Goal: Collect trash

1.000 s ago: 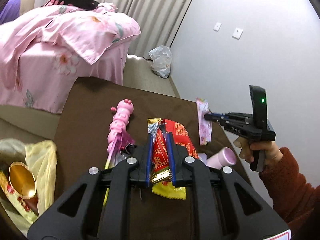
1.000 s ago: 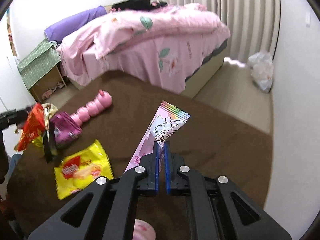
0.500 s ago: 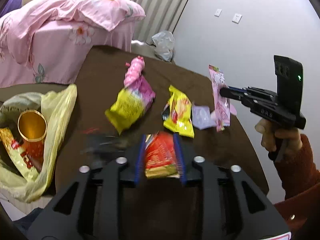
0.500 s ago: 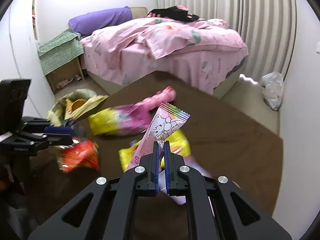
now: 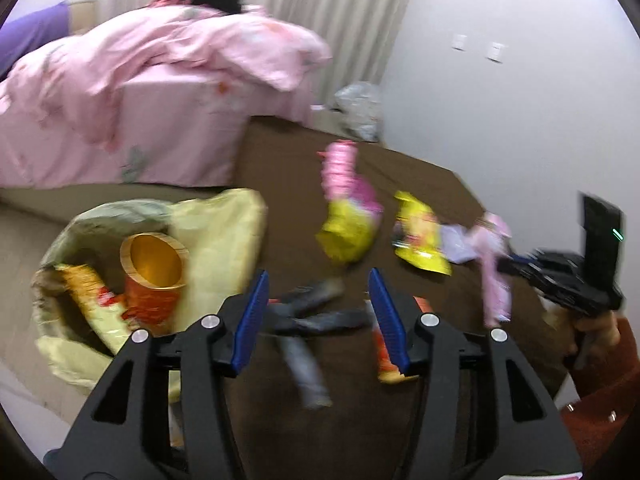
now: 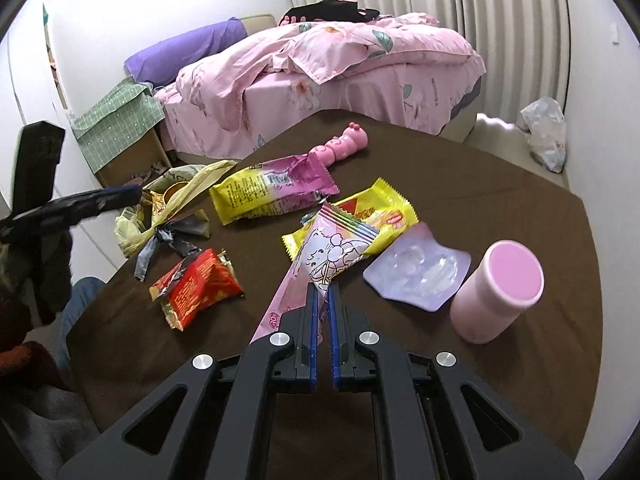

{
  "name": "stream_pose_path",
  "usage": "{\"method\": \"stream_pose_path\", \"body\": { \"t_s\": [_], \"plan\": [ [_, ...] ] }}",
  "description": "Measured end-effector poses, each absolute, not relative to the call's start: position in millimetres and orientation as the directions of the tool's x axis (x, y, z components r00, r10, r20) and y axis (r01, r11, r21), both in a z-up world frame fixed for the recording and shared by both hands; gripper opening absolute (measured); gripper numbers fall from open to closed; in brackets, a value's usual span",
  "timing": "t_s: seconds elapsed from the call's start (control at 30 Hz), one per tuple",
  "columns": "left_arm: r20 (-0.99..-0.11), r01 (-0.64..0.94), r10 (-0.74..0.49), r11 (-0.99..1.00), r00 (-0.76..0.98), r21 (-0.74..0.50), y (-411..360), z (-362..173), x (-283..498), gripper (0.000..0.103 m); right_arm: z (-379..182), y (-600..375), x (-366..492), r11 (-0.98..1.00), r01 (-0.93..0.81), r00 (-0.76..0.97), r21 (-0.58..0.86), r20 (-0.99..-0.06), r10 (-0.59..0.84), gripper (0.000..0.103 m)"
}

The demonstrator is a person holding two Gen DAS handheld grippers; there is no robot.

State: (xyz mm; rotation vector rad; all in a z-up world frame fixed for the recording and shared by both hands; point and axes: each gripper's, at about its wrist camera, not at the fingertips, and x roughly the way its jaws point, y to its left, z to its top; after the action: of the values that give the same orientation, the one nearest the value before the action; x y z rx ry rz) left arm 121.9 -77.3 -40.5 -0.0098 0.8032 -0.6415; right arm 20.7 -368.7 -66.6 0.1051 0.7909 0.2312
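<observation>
A: Right wrist view first, big things before small. The brown table (image 6: 500, 208) is strewn with wrappers, and off its left edge hangs the yellow trash bag (image 5: 216, 220), mouth open, with a gold-lined cup (image 5: 154, 268) and other rubbish inside.

B: And the left gripper (image 5: 316, 312)?

A: Near that table edge, short of the bag's mouth. Its jaws are opening, and the red snack packet (image 6: 200, 284) is no longer pinched; in the right wrist view it looks to lie on the table near the edge, short of the bag. That packet probably needs picking up again and carrying right over the bag's mouth before letting go.

B: The right gripper (image 6: 324, 300)?

A: Clamped on the long pink cartoon wrapper (image 6: 332, 256), which hangs from the tips clear of the table. Best to keep that pinch firm, swing it left over the clutter, and only spread the jaws once the wrapper hangs over the bag's opening, not the rim.

B: What else is waiting?

A: A yellow-and-magenta packet (image 6: 272, 192), a yellow snack packet (image 6: 360, 216), a crumpled foil strip (image 6: 172, 240), and a clear purple blister tray (image 6: 416, 268). The pink cup (image 6: 498, 292) and pink caterpillar toy (image 6: 344, 144) don't look like trash.

B: Any writing?

A: Print and a barcode show on the yellow-and-magenta packet and a red logo on the yellow one, but neither is legible.
</observation>
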Motion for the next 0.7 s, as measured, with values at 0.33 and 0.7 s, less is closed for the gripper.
{"method": "stream_pose_path", "body": {
  "t_s": [0.33, 0.7],
  "plan": [
    [-0.740, 0.489, -0.505, 0.829, 0.445, -0.272, -82.5, -74.9, 128.0, 0.049, -73.9, -366.7, 14.9, 0.970, -0.149, 0.666, 0.193, -0.705, 0.243, 0.007],
    [-0.767, 0.446, -0.465, 0.856, 0.442, -0.262, -81.3, -80.5, 133.8, 0.029, -74.5, -358.3, 13.7, 0.966, -0.173, 0.666, 0.192, -0.700, 0.258, 0.007]
  ]
}}
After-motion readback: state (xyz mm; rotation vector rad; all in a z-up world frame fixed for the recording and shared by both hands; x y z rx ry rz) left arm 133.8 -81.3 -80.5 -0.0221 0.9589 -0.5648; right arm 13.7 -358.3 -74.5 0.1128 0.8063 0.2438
